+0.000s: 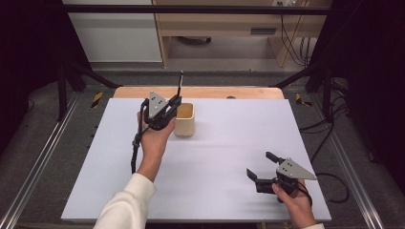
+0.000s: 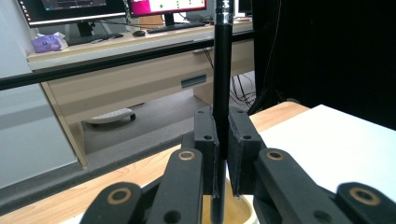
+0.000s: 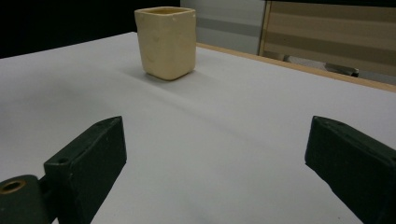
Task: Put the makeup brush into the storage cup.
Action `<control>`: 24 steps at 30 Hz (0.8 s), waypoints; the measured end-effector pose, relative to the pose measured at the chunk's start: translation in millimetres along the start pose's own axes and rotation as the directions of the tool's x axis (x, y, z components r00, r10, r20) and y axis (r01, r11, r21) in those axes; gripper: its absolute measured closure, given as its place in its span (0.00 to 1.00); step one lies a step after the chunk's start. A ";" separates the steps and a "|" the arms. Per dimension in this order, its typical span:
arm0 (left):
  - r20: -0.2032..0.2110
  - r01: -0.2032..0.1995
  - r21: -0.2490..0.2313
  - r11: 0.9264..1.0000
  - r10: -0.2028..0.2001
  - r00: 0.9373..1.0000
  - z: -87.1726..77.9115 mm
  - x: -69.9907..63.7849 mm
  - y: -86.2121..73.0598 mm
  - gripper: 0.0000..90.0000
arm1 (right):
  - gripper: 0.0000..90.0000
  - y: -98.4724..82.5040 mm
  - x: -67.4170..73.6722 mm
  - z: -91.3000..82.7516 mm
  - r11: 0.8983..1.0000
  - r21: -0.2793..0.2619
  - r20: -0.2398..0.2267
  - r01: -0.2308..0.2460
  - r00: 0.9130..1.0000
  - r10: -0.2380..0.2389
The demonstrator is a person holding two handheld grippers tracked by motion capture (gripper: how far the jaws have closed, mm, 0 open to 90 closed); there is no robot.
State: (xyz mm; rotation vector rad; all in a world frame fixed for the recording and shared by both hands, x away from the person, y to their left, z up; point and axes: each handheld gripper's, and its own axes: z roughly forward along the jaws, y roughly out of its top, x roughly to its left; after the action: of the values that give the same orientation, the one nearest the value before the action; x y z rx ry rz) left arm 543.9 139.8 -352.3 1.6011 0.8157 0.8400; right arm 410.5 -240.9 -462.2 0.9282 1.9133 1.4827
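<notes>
A cream square cup (image 1: 185,120) stands on the white tabletop (image 1: 219,152), toward the back and left of centre. My left gripper (image 1: 177,103) is held right beside it and above its rim, shut on a thin black pen (image 1: 180,84) that stands upright. In the left gripper view the pen (image 2: 222,70) runs up between the closed jaws of the left gripper (image 2: 223,137), and its lower end hangs over the cup's opening (image 2: 245,211). My right gripper (image 1: 259,163) rests open near the front right, with nothing between its jaws. Seen from the right gripper (image 3: 215,140), the cup (image 3: 166,42) stands far ahead.
A strip of wooden table edge (image 1: 200,92) shows beyond the white top. Behind it runs a black horizontal bar (image 2: 107,63), then a wooden desk (image 2: 140,79) with monitors. Black frame posts stand at both sides of the table.
</notes>
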 end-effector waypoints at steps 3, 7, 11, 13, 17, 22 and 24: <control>-0.004 0.010 0.000 1.000 -0.010 1.000 3.9 2.3 -1.7 0.92 | 0.06 -0.7 -0.3 0.4 1.000 0.003 0.001 -0.001 1.000 0.001; -0.011 0.016 -0.003 1.000 -0.016 1.000 7.5 4.6 -2.8 0.92 | 0.06 -2.5 -1.3 -1.1 1.000 0.013 0.006 -0.004 1.000 0.003; -0.017 0.021 -0.006 1.000 -0.021 1.000 10.2 5.9 -4.8 0.92 | 0.06 -3.7 -3.3 -3.1 1.000 0.011 0.016 -0.018 1.000 0.018; -0.022 0.029 -0.024 0.999 -0.029 0.999 11.0 5.7 -5.5 0.92 | 0.06 -3.6 -3.9 -3.5 1.000 0.005 0.019 -0.022 1.000 0.022; -0.022 0.037 -0.029 0.999 -0.037 0.999 13.9 5.9 -6.6 0.92 | 0.06 -2.7 -3.3 -3.8 1.000 -0.006 0.010 -0.020 1.000 0.020; -0.028 0.042 -0.031 0.999 -0.043 0.999 16.1 7.3 -7.9 0.92 | 0.06 -0.2 -0.9 -2.3 0.999 -0.032 -0.009 -0.006 1.000 0.006; -0.027 0.043 -0.030 0.999 -0.044 0.999 16.9 8.0 -8.8 0.92 | 0.06 -0.1 0.1 -1.4 0.999 -0.039 -0.008 -0.004 1.000 0.004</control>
State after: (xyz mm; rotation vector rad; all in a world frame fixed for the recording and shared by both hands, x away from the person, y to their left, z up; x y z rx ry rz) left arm 561.8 139.6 -362.6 1.5433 0.8512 0.8408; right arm 409.4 -241.6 -462.0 0.9101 1.8824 1.5226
